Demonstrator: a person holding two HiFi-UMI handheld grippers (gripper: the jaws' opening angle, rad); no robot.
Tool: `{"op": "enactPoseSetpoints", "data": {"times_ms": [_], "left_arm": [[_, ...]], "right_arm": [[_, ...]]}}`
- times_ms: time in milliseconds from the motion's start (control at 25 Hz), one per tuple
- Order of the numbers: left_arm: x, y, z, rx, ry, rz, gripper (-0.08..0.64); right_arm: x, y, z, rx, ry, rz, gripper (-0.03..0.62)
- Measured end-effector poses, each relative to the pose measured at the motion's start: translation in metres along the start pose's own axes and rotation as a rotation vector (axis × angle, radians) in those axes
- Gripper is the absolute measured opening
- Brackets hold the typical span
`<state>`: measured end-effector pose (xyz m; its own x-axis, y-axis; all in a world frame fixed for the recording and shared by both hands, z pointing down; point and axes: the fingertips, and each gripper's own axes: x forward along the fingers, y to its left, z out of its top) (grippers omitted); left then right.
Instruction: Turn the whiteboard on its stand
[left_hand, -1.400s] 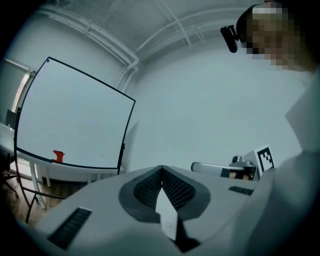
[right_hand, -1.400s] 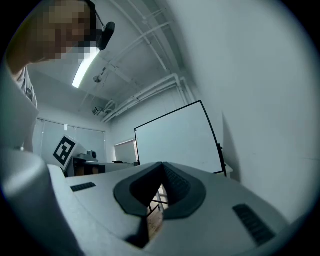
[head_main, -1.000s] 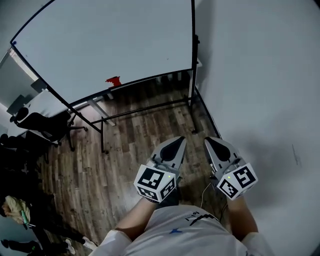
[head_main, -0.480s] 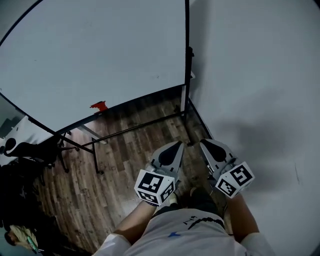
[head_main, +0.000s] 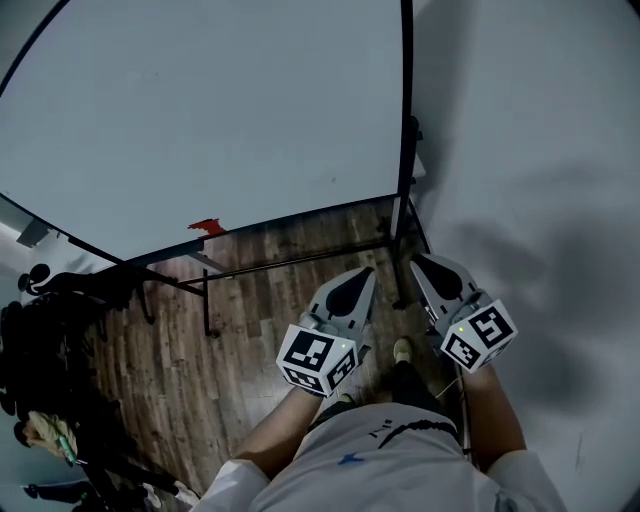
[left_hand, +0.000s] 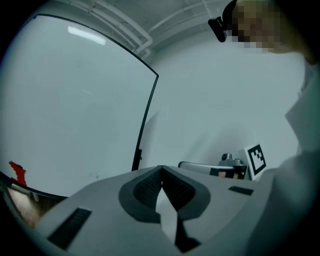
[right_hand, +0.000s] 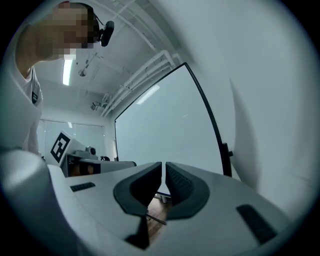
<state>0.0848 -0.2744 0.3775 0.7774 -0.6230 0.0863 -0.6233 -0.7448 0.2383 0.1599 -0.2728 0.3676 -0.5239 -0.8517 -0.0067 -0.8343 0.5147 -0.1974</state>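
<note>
Head view: whiteboard (head_main: 200, 120) upright on its black stand (head_main: 300, 260), filling the upper left, its right edge just beside the white wall (head_main: 530, 150). Red object (head_main: 207, 227) at its bottom edge. Office chair (head_main: 60, 285) on the wood floor (head_main: 250, 330), left.

Left gripper view: left gripper (left_hand: 161, 169) closed, tips meeting, nothing held.

Right gripper view: right gripper (right_hand: 163, 167) closed to a slit, empty, with the board ahead.

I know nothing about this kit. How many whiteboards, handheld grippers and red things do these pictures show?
Whiteboards: 1, the whiteboard
Grippers: 2, the left gripper and the right gripper
Red things: 1, a small red object at the board's lower edge
Total: 4
</note>
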Motion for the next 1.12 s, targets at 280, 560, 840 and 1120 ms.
{"op": "enactPoseSetpoints", "data": {"times_ms": [280,560,840,1120], "left_arm": [[0.09,0.023,0.008,-0.008,-0.032,0.065,0.011],[0.148,0.047,-0.005,0.003,-0.037,0.106,0.011],[0.182,0.057,-0.01,0.011,-0.029,0.131,0.011],[0.194,0.073,-0.014,0.013,-0.009,0.164,0.011]], "right_arm": [[0.05,-0.08,0.002,-0.039,0.062,0.121,0.045],[0.083,-0.143,-0.019,-0.026,0.089,0.139,0.053],[0.117,-0.21,-0.048,-0.018,0.124,0.127,0.123],[0.154,-0.258,-0.087,-0.039,0.197,0.117,0.211]]}}
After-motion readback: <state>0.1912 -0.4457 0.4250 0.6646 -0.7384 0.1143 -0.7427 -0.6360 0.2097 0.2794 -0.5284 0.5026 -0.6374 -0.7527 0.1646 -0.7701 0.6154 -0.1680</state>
